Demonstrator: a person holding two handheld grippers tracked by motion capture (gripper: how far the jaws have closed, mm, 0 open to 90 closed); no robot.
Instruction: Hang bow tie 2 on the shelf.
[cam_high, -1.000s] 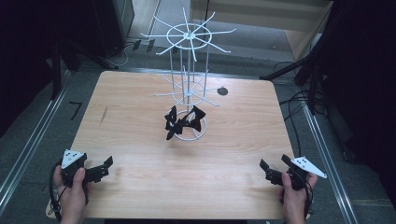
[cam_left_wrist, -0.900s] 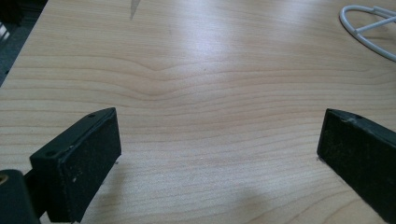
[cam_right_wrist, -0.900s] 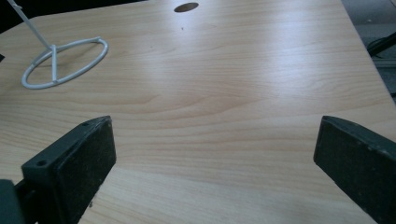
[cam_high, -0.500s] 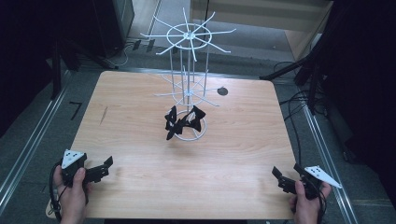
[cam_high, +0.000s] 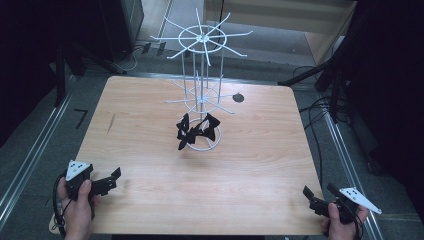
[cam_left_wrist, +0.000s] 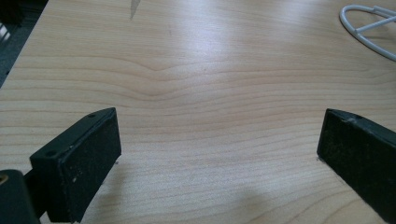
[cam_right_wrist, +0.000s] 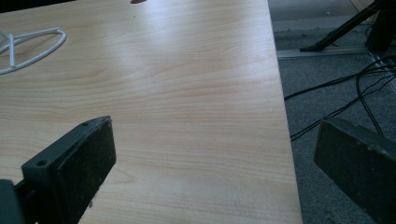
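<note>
white wire rack (cam_high: 202, 90) mid-table, black clips (cam_high: 192, 131)

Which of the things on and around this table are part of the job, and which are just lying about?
Part of the job:
- white wire rack
- black clips bunched at its base ring
- left tool, open
- right tool, open

Lying about:
- dark round spot on the table
- cables on the floor

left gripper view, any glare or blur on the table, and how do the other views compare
Left gripper view: a pale sheen washes the table at the top, and the close jaws look soft. Right gripper view: similar glare across the upper wood, sharper grain lower down. High view: even light on the tabletop, dark surroundings, and the black clips at the white wire rack show little detail.
</note>
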